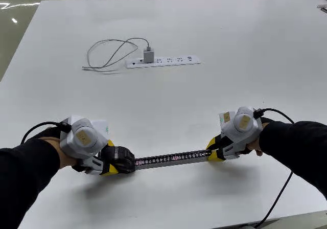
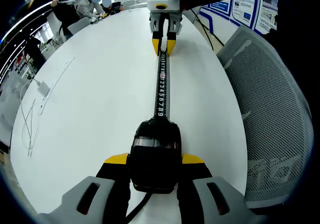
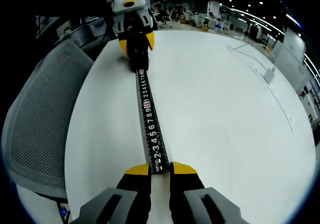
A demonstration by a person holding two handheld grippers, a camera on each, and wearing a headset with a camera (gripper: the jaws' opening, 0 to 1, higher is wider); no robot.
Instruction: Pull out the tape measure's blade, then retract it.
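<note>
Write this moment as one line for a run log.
left gripper: shut on tape measure | right gripper: shut on blade | blade: pulled out over table | next: probably retract

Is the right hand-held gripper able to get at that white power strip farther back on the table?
Probably not yet: the right hand-held gripper is shut on the tip of the tape measure's dark numbered blade. Otherwise, the white table toward the white power strip looks free.

L gripper (image 1: 113, 157), R gripper (image 1: 211, 151): jaws clamped (wide apart).
</note>
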